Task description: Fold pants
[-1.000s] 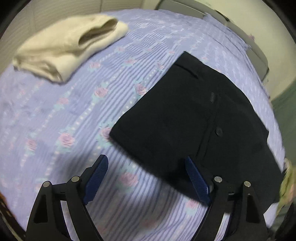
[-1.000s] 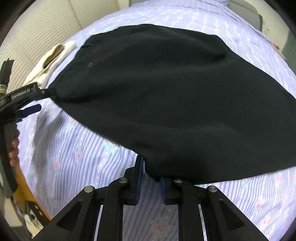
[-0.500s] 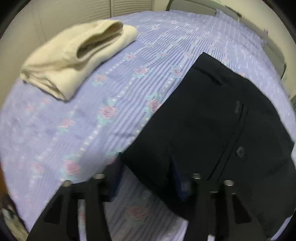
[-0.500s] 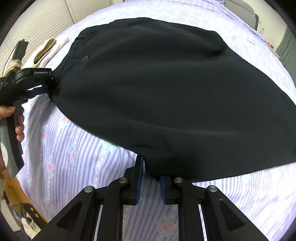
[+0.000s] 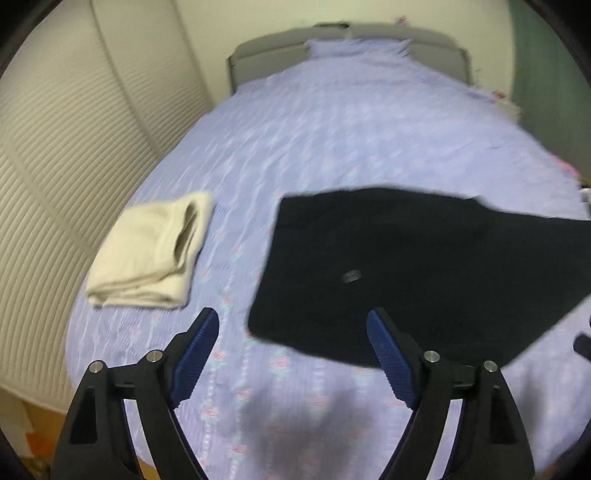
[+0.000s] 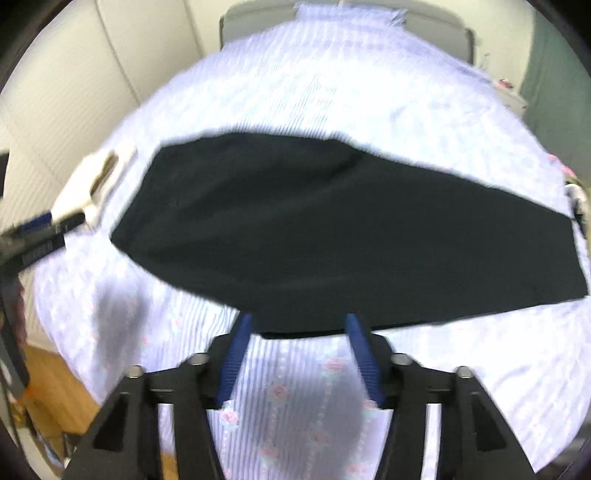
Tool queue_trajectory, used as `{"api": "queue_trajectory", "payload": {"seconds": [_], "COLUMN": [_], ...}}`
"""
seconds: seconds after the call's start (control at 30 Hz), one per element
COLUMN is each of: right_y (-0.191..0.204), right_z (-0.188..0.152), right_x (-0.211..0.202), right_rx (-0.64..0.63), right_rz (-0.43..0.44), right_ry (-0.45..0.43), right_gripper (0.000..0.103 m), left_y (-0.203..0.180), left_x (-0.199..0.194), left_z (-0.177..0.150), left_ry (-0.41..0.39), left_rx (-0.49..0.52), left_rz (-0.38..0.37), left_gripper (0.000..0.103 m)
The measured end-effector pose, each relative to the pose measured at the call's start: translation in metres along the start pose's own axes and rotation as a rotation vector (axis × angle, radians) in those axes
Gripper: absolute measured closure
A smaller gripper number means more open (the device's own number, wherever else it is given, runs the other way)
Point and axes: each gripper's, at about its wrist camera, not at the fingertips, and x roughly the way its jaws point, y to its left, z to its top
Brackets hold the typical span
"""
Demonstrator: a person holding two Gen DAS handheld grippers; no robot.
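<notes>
We're pausing btwn folds: both tongs, left (image 5: 291, 350) & right (image 6: 299, 354), gaping wide, holding nothing. Black pants (image 6: 332, 229) lying on bed (image 5: 351, 129); next we're likely regripping an edge.

I look along a bed (image 5: 369, 122) spread with a lilac striped sheet printed with pink roses, up to its grey headboard (image 5: 258, 59). Cream louvred doors (image 5: 66, 155) line the left side, a plain pale wall (image 5: 258, 22) stands behind, and wooden floor (image 6: 55, 373) shows below.
</notes>
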Motion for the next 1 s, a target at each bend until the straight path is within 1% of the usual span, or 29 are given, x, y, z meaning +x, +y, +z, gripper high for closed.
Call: {"api": "queue_trajectory", "payload": {"seconds": [0.07,0.13,0.17,0.27,0.3,0.43,0.6,0.73,0.8,0.87,0.93,1.0], "right_y": [-0.008,-0.018,-0.025,-0.048,-0.057,-0.093,-0.151,-0.204,-0.236,-0.266,-0.294,-0.327], "right_z": [0.006,0.012,0.013,0.010,0.009,0.003,-0.008,-0.011,-0.009,-0.006,-0.004,-0.002], "right_x": [-0.026,-0.046,-0.057,-0.084,-0.092,-0.116,-0.141,-0.151,-0.152,-0.152,-0.156,-0.155], "right_rx": [0.021,0.045,0.062,0.109,0.128,0.197,0.224,0.234,0.220,0.193,0.168,0.132], "right_rz": [-0.023,-0.033,-0.046,-0.092,-0.114,-0.150,-0.188,-0.179,-0.149,-0.128,-0.085,-0.063], "right_ry": [-0.030,-0.051,-0.064,-0.099,-0.110,-0.149,-0.195,-0.219,-0.221,-0.207,-0.217,-0.217], "right_gripper": [0.042,0.042,0.042,0.042,0.042,0.042,0.042,0.042,0.042,0.042,0.042,0.042], "left_y": [-0.015,-0.033,-0.041,-0.073,-0.084,-0.124,-0.184,-0.238,-0.267,-0.295,-0.322,-0.342], "left_x": [-0.019,-0.037,-0.039,-0.058,-0.065,-0.088,-0.108,-0.124,-0.131,-0.136,-0.139,-0.139], "left_z": [0.006,0.013,0.018,0.028,0.033,0.046,0.058,0.059,0.058,0.057,0.056,0.053], "left_ry": [-0.025,-0.047,-0.053,-0.070,-0.076,-0.115,-0.143,-0.151,-0.150,-0.128,-0.110,-0.096], "left_rx": [0.024,0.052,0.064,0.108,0.119,0.159,0.185,0.190,0.161,0.116,0.066,0.023], "left_rz": [-0.038,-0.093,-0.110,-0.199,-0.239,-0.312,-0.344,-0.347,-0.332,-0.311,-0.303,-0.294], "left_gripper": [0.018,0.018,0.018,0.018,0.018,0.018,0.018,0.018,0.018,0.018,0.018,0.018]}}
